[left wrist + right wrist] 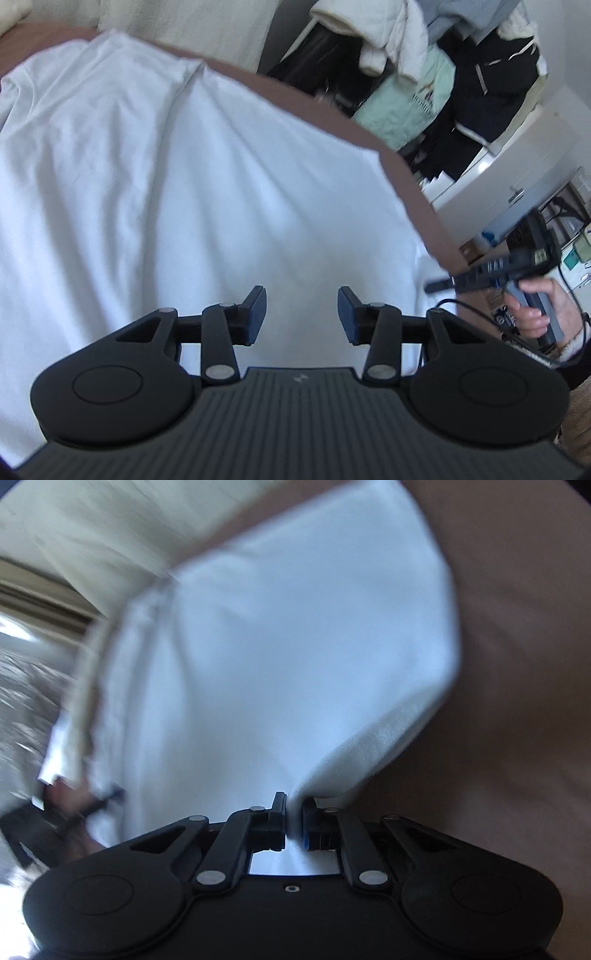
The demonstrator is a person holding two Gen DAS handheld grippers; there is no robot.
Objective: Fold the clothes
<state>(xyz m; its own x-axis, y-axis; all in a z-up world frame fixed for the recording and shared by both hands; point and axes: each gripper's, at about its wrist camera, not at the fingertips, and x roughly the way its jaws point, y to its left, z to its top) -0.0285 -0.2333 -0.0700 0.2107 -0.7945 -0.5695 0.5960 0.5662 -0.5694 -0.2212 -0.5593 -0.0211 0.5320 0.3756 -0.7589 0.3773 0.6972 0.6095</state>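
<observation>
A white garment (192, 192) lies spread over a brown bed surface (417, 192), its sleeve and shoulder toward the far left. My left gripper (302, 314) hovers over the garment's near part with its jaws apart and no fabric pinched between them. My right gripper (294, 819) is shut on the garment's edge (280, 686), and the cloth rises in a fold from its pads. The left wrist view also catches the right gripper (443, 284) at the garment's right edge, held by a hand (535, 314). The right wrist view is blurred.
Beyond the bed's far edge hangs a crowded rack of clothes (424, 74), dark and pale. A white cabinet (517, 166) and cluttered shelves (569, 236) stand at the right. Brown bedding (517, 664) fills the right of the right wrist view.
</observation>
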